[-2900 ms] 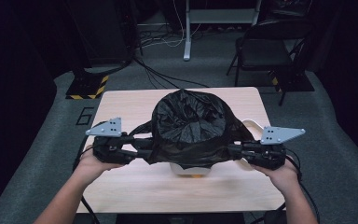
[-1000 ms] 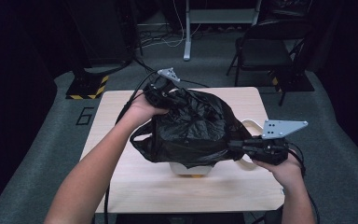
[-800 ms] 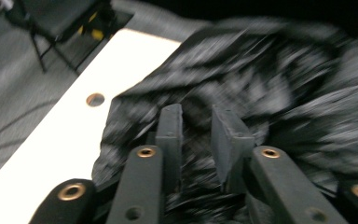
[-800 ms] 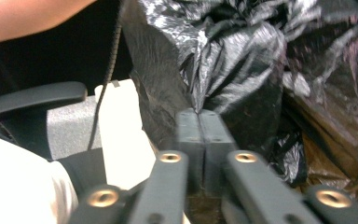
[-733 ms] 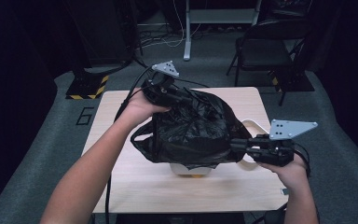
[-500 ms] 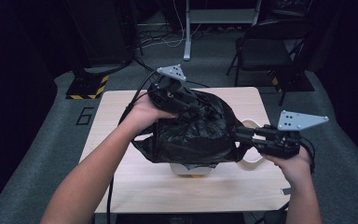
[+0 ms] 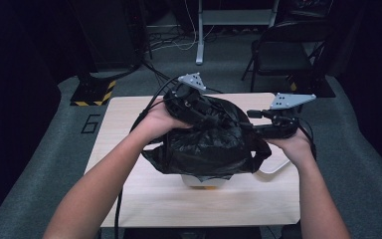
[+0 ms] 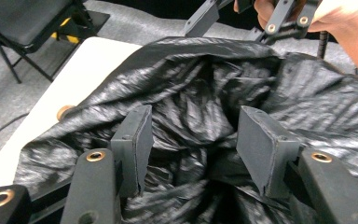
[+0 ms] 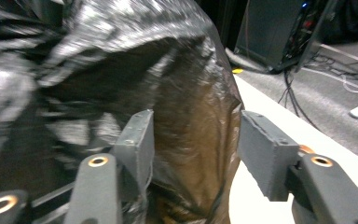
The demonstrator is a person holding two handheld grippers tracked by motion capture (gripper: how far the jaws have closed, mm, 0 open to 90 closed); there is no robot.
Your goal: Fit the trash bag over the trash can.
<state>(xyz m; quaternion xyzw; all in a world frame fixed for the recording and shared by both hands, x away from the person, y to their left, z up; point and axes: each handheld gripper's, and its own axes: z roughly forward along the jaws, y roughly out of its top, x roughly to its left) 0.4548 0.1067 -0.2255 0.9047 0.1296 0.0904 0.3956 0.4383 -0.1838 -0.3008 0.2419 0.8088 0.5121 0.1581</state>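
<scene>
The black bag (image 7: 206, 147) bulks over the middle of the table (image 7: 129, 119) and blocks any straight pass between the two sides. Bare tabletop lies open to its left, along the near edge and at the far left corner — free passage there. The left gripper (image 8: 191, 140), jaws apart, sits over crumpled film with folds between the pads. The right gripper (image 9: 193, 149), jaws apart, faces the bag's flank; bare table shows just beside its right pad. A folding chair (image 7: 283, 52) stands beyond the far right corner.
</scene>
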